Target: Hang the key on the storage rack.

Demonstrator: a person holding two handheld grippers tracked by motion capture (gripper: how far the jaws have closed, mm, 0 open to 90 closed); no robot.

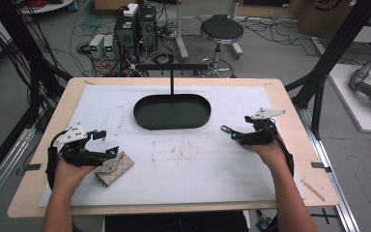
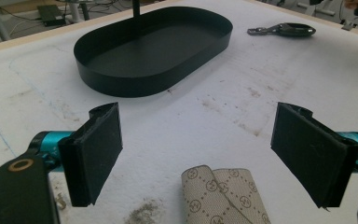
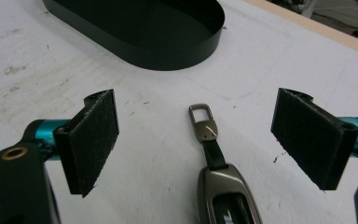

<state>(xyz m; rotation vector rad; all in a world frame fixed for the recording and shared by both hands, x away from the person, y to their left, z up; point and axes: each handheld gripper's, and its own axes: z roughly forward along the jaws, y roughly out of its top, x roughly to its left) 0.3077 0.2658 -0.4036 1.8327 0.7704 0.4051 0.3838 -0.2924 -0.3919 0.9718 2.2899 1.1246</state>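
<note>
1. The left gripper (image 2: 198, 154) is hanging spread wide over the near end of the patterned wallet (image 2: 223, 196), pinching nothing; closing this shallow, the pads are likely catching only the soft flap.
2. The right gripper (image 3: 196, 144) is gaping around the key fob (image 3: 223, 191) lying flat on the white mat (image 1: 183, 164); its smooth metal case risks skating away, short of the black tray (image 1: 172, 111).

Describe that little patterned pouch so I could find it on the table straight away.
Start at the black oval tray mid-table, then look toward the near left corner. By the left gripper lies a small beige fabric pouch, the only soft, monogram-printed thing there.
</note>
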